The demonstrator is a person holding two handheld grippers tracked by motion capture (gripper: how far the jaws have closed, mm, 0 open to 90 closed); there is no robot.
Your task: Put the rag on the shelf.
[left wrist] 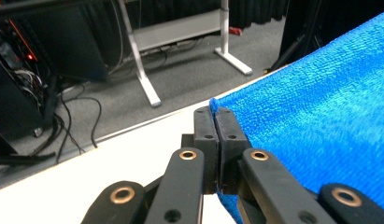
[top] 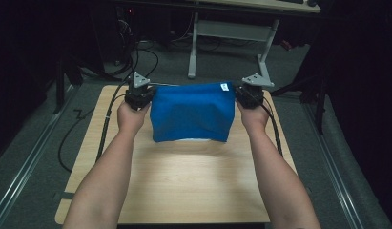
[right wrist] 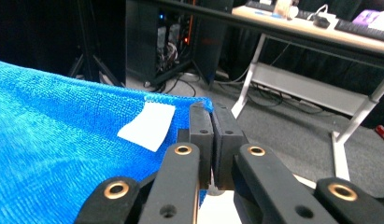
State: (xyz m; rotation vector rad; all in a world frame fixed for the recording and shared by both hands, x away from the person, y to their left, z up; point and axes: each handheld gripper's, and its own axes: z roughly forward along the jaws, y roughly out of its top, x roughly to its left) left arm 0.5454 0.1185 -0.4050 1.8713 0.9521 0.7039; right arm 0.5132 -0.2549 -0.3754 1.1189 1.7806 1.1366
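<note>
My left gripper (top: 139, 93) was clamped on one top corner of the blue towel (top: 191, 112), my right gripper (top: 251, 93) on the other beside its white tag (right wrist: 146, 126). The towel hung stretched between them above the table (top: 184, 181). Beyond stood a desk frame (top: 229, 31) and floor cables (left wrist: 82, 126), well apart.

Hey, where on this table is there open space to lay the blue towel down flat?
The widest bare patch is the near half of the wooden table, between the person's two forearms and below the blue towel hanging edge. Narrow bare strips run outside each forearm. The far end is crowded: the left gripper and right gripper pinch the towel's top corners there.
</note>
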